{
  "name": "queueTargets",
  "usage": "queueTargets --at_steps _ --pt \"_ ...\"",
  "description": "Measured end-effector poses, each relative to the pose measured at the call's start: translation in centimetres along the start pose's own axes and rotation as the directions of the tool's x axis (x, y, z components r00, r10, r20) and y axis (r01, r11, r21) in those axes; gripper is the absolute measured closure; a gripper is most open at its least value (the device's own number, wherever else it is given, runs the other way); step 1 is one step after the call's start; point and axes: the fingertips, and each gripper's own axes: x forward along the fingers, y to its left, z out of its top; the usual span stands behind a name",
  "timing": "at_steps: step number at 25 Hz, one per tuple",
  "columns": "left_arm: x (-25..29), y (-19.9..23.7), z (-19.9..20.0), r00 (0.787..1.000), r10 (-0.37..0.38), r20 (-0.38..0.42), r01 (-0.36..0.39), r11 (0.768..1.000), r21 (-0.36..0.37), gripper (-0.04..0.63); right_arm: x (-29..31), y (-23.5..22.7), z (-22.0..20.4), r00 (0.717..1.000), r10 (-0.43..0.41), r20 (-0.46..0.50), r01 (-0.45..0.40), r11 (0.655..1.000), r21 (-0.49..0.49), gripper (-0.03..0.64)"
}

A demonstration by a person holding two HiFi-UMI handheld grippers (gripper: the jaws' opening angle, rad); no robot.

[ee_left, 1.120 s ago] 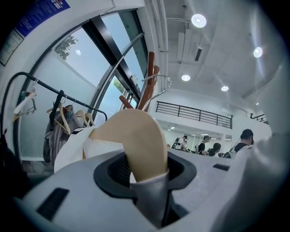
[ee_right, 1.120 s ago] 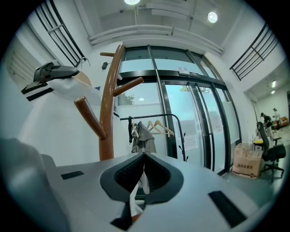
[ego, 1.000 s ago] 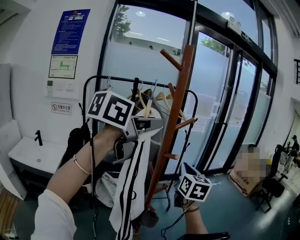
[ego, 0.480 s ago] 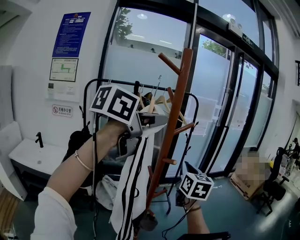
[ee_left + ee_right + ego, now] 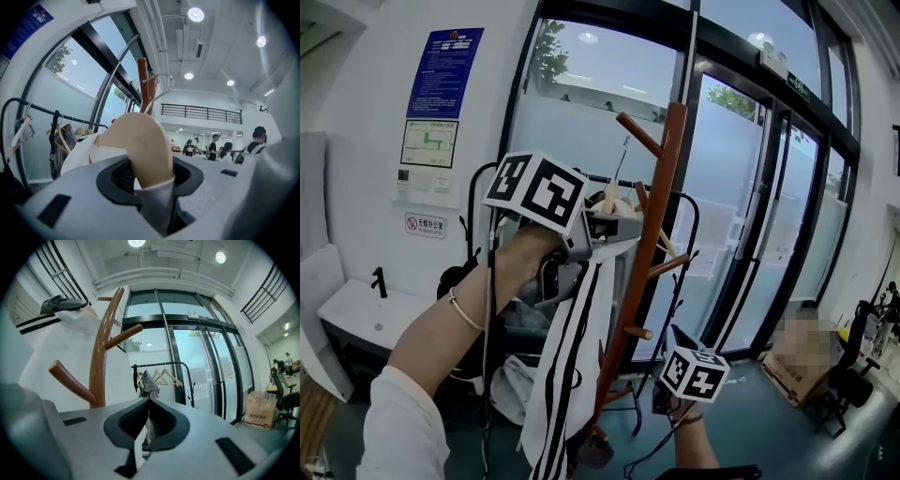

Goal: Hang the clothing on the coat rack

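Not hung yet. Mid-frame, the left gripper (image 5: pixel 612 229) clamps the hanger (image 5: pixel 145 145) carrying the striped garment (image 5: pixel 567 366) just beside the coat rack (image 5: pixel 652 216), its hook on no peg. The right gripper (image 5: pixel 148 404), low centre, is closed and empty.

The garment (image 5: pixel 572 361) is cut off at the bottom edge
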Motion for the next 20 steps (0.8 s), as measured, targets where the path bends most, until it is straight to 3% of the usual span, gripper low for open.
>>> queueTargets --at_steps 10,20 --pt "1.0 -0.5 2.3 1.000 0.010 0.022 -0.011 0.998 0.054 0.439 1.0 -0.6 -0.2 1.000 0.003 -0.002 -0.003 1.000 0.004 0.594" --pt "1.3 -0.1 5.3 0.997 -0.015 0.070 0.011 0.999 0.049 0.436 1.9 -2.1 -1.2 1.000 -0.020 -0.022 0.020 1.000 0.019 0.594"
